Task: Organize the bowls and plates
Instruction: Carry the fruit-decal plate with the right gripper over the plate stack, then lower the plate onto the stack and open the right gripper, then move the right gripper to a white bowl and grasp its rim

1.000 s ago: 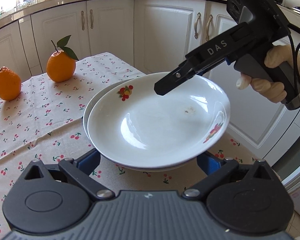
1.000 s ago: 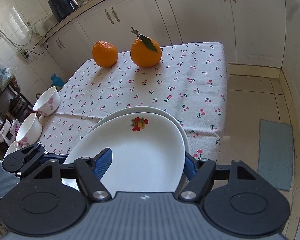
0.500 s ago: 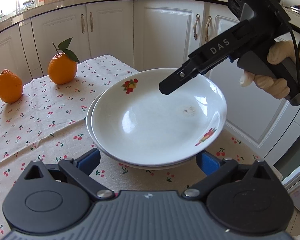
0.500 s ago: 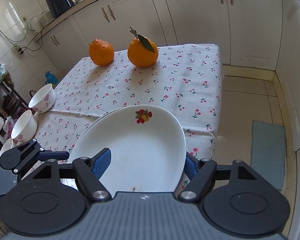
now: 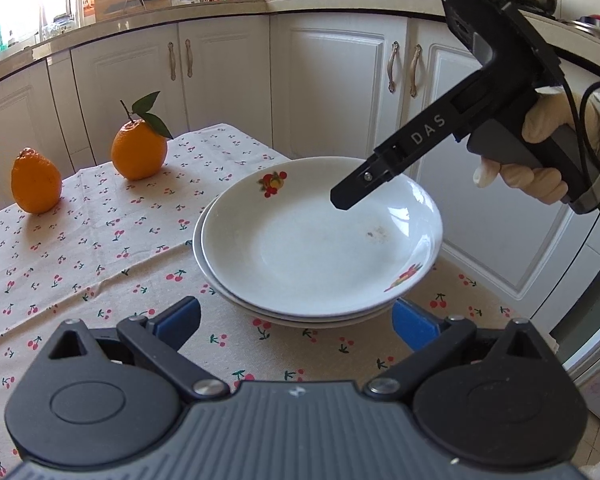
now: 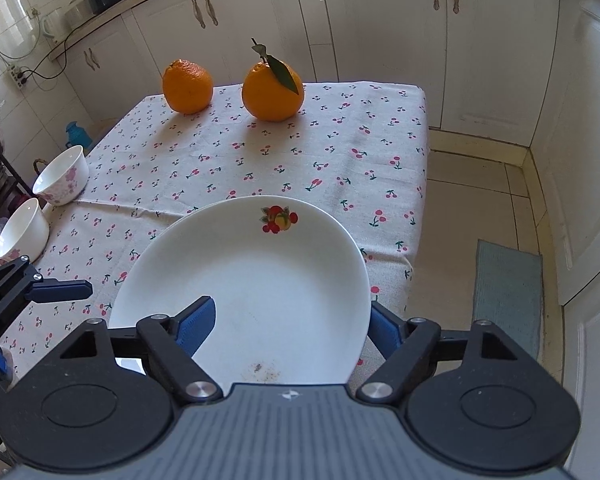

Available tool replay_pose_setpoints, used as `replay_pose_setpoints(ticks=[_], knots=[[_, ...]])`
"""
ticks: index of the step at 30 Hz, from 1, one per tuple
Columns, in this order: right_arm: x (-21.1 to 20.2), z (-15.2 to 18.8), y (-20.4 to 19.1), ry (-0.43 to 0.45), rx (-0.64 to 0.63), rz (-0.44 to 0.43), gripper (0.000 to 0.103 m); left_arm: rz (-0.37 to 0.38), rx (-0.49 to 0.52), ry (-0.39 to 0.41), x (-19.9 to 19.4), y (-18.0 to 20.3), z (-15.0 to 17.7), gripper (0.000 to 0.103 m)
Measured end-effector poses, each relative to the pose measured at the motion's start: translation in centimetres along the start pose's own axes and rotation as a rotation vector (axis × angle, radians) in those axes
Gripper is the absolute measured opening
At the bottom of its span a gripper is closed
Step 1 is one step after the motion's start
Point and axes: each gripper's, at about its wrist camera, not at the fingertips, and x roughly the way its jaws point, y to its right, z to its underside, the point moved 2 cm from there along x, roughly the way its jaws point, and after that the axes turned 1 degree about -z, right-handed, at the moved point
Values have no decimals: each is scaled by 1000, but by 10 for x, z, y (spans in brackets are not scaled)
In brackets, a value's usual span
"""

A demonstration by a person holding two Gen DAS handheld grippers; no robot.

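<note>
Lowering top plate point(image 6: 256, 280) squarely onto lower plate point(image 5: 204, 248) near tablecloth's point(image 6: 260, 160) right edge, right gripper point(image 6: 288, 324) spread astride its rim, left gripper point(image 5: 296, 316) spread, waiting clear nearby.

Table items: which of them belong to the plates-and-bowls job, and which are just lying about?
Job:
- top plate, stacked on the lower plate
- two bowls at the table's left edge
- right gripper, fingers either side of the top plate's rim
- left gripper, open, near the stack

Lying about:
- leafy orange
- plain orange
</note>
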Motion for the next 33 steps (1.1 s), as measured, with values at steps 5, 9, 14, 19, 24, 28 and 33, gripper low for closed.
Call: replay_pose_setpoints(ticks=[5,9,14,19,24,28,33], knots=[[-2,4,-7,4,-30,16,92,2,-2,9,-5,-1,2,102],[-11,3,-20,37,-61,39,100,3,-13,23,-12,-4,4,102],[-32,3,-50,111,-109,64,103,-11,-22,62,-28,-10,5,102],[-47,4,-92,189,-150,104,103,-33,-44,110,-54,-18,12,102],[-53,7,-145,270,-233,90,103,-101,-71,146,-90,-31,27,102],[-47,9,-187,306,-298,54,103,-188,-108,167,-123,-47,48,102],[-31,14,-236,302,-338,-44,103,-309,-167,186,-165,-67,83,102]])
